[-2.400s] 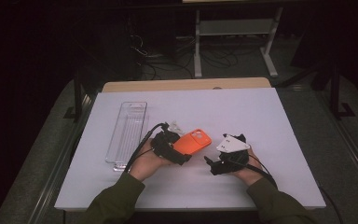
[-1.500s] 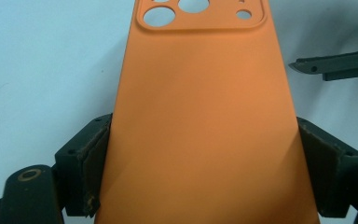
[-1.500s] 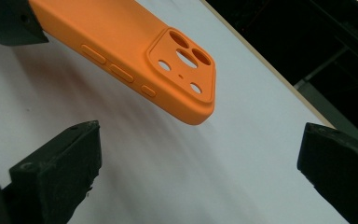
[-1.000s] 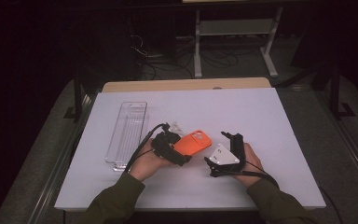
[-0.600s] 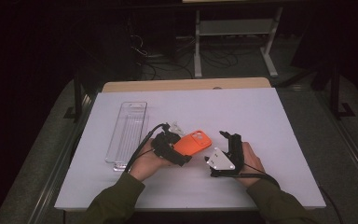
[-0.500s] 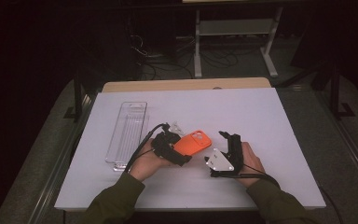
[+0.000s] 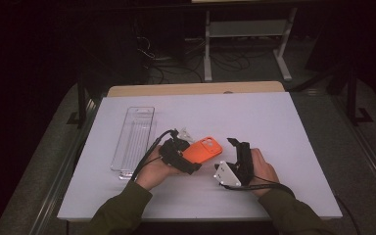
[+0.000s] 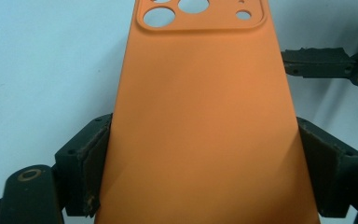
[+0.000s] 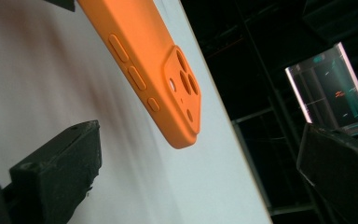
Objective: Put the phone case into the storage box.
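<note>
An orange phone case [image 7: 203, 149] with camera cut-outs is held just above the white table top [image 7: 274, 122], near its middle. My left gripper [image 7: 190, 157] is shut on its near end. In the left gripper view the case [image 8: 200, 107] fills the gap of the left gripper [image 8: 205, 158] and both pads [image 8: 92, 161] press its long edges. My right gripper [image 7: 239, 147] sits to the right of the case, rolled on its side. In the right gripper view the right gripper [image 9: 200, 140] stands wide open, with the case [image 9: 154, 70] ahead of the jaws and apart from them.
A long clear plastic tray [image 7: 133, 142] lies on the table to the left of my left hand. A wooden board edge [image 7: 191, 89] runs along the far side. Beyond it, a metal stand [image 7: 245, 34] and cables sit in the dark.
The right gripper has rolled from lying flat onto its side and edged slightly left toward the case. The left gripper and the case have stayed in place.
</note>
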Demonstrator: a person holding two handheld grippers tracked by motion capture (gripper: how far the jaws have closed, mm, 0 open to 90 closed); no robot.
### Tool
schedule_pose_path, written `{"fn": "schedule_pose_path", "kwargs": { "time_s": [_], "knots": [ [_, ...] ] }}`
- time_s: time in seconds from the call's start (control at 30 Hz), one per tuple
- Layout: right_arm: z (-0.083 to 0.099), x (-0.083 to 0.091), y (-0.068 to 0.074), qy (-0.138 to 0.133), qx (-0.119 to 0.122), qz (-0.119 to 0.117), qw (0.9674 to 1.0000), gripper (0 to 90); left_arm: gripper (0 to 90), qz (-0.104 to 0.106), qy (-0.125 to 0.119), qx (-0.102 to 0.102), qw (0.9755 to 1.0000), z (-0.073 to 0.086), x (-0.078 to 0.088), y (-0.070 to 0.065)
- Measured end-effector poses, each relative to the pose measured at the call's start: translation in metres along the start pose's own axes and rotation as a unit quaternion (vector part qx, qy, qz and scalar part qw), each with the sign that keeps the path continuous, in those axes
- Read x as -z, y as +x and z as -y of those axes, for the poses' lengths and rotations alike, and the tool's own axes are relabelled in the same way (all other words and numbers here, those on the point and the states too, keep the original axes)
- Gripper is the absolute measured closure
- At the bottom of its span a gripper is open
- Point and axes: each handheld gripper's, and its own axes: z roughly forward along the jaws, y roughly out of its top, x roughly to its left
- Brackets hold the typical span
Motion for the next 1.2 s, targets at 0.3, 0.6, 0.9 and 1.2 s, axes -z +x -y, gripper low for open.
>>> {"fn": "schedule_pose_path", "kwargs": {
  "time_s": [0.3,0.6,0.9,1.2],
  "knots": [
    [-0.007,0.002,0.01,-0.014,0.063,0.021,0.9977,0.0,15.8,0.002,0.003,-0.011,0.9999,-0.001,0.0,-0.001],
    [-0.013,0.002,0.017,-0.028,0.097,0.039,0.9941,0.0,15.8,0.006,0.006,-0.018,0.9998,-0.001,-0.001,-0.002],
    [-0.019,0.003,0.024,-0.04,0.139,0.054,0.9879,3.0,15.8,0.009,0.009,-0.028,0.9995,-0.001,-0.002,-0.003],
    [-0.022,0.001,0.03,-0.057,0.18,0.076,0.979,6.9,15.8,0.009,0.008,-0.036,0.9993,-0.002,-0.002,-0.004]
  ]
}}
